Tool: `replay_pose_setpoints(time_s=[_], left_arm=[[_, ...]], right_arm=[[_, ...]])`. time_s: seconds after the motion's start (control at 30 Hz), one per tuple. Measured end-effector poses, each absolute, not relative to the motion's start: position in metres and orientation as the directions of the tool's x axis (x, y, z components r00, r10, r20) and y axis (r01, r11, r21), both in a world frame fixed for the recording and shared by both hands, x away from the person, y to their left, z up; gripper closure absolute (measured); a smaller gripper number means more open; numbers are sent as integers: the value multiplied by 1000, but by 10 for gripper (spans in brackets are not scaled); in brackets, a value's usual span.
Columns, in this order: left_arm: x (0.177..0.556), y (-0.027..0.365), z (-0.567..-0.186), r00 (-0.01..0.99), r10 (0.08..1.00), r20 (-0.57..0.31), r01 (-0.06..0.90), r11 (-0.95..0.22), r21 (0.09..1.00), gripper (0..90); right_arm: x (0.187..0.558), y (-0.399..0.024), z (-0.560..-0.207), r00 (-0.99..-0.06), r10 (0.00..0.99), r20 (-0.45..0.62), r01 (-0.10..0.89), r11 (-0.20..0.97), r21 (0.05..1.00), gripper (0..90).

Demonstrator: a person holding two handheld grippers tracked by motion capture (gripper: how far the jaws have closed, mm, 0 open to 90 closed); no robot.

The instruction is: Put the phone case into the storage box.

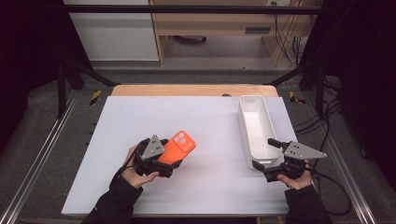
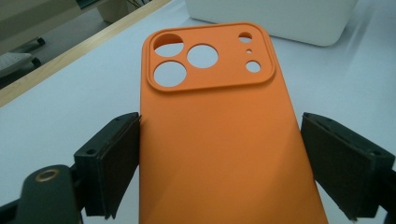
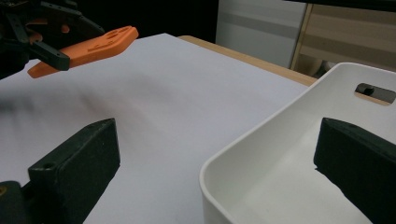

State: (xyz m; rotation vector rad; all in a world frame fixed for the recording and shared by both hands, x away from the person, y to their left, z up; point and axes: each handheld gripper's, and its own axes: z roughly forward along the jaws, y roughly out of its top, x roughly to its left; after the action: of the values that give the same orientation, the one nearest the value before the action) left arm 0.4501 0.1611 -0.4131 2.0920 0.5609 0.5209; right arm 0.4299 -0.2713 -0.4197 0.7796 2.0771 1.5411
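An orange phone case (image 1: 177, 147) with round camera cut-outs is held off the white table top (image 1: 140, 116), with my left gripper (image 1: 166, 157) shut on its lower half. In the left gripper view the case (image 2: 210, 140) lies back side up, and both pads of the left gripper (image 2: 219, 130) press on its long edges. From the right gripper view the case (image 3: 93, 46) hangs tilted above the table at the far left. My right gripper (image 1: 265, 154) is open at the near end of a white bin (image 1: 241, 119). One jaw is outside the bin's wall (image 3: 280, 121), the other inside.
The long white bin (image 2: 280, 18) is empty and lies on the right side of the table, with a handle slot (image 3: 373, 91) at its far end. A wooden edge (image 1: 187, 89) runs along the table's back. Dark frame rails and cables flank both sides.
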Motion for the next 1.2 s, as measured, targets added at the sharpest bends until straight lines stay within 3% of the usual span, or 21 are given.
replay_pose_setpoints(time_s=[1.2], left_arm=[[427,128,-414,883,406,237,56,-590,805,134]], right_arm=[[421,-223,-404,-846,508,-159,78,414,907,12]])
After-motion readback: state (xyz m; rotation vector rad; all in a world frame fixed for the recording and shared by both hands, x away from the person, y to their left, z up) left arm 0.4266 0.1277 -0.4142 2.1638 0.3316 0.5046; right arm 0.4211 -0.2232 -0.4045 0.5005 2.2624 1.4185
